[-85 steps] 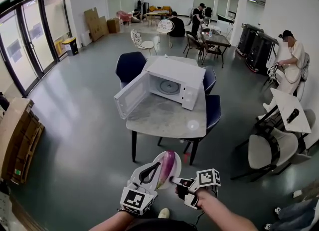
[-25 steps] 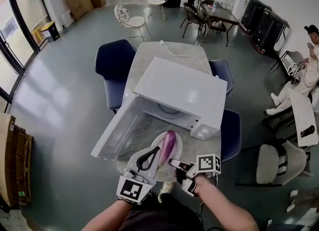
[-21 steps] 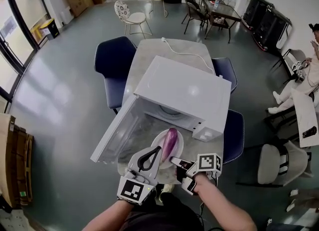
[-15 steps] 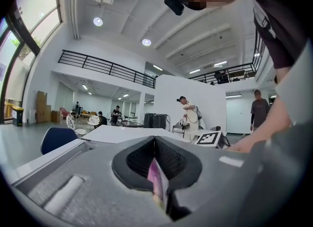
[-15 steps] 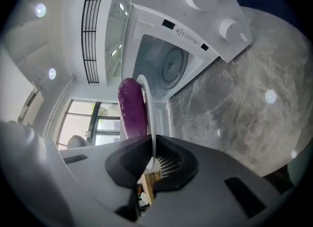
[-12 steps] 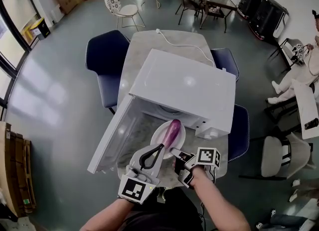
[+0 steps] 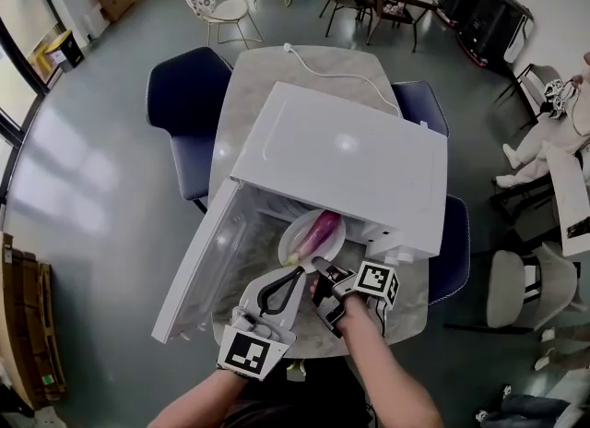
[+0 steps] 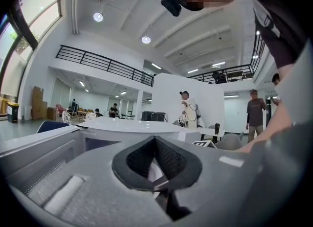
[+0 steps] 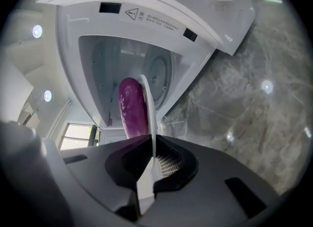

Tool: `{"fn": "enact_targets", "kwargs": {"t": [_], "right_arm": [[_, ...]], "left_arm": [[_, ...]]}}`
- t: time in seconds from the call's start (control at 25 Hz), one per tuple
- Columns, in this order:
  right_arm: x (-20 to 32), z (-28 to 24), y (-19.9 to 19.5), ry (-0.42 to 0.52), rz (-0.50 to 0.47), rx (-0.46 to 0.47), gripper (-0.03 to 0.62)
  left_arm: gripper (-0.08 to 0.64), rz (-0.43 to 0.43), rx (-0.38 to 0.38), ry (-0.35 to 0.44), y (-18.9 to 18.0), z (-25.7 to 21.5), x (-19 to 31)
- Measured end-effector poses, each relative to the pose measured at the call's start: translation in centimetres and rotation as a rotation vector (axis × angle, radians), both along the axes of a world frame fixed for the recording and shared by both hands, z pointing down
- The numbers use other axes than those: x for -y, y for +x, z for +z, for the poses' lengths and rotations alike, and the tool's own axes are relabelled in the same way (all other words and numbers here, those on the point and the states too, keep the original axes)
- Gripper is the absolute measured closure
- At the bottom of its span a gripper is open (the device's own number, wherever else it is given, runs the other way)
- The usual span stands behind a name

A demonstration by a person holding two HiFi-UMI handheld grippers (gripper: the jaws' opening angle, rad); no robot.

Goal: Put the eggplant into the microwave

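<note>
White plate [image 9: 150, 118], eggplant [image 9: 133, 106] aboard — rim apparently pinched, right gripper view only.

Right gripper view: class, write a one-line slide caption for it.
Right claw clamps the rim of a plate bearing an eggplant, before the open microwave.

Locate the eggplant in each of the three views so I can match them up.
Head view: eggplant at centre, lying on the plate at the open microwave's mouth.
Left gripper view: not in it.
Right gripper view: left of centre, against the plate's edge-on rim.
Shared landmark: the white microwave, mid-left in the left gripper view and across the top in the right gripper view.
</note>
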State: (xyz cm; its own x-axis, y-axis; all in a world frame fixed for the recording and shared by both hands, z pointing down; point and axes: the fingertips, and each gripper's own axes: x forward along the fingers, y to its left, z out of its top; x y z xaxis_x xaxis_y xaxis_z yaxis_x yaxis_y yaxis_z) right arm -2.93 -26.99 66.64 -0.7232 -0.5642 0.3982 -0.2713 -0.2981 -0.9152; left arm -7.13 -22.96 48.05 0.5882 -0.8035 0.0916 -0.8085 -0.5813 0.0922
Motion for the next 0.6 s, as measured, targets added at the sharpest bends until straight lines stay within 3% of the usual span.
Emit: {"fn": "enact_targets", "kwargs": {"t": [0.6], "right_arm": [[5.8,3.1,0.5,0.004,0.174,0.015,0.574]], "left_arm": [[0.554,-0.005,0.001,-0.027,-0.1,2.1,3.4]]}}
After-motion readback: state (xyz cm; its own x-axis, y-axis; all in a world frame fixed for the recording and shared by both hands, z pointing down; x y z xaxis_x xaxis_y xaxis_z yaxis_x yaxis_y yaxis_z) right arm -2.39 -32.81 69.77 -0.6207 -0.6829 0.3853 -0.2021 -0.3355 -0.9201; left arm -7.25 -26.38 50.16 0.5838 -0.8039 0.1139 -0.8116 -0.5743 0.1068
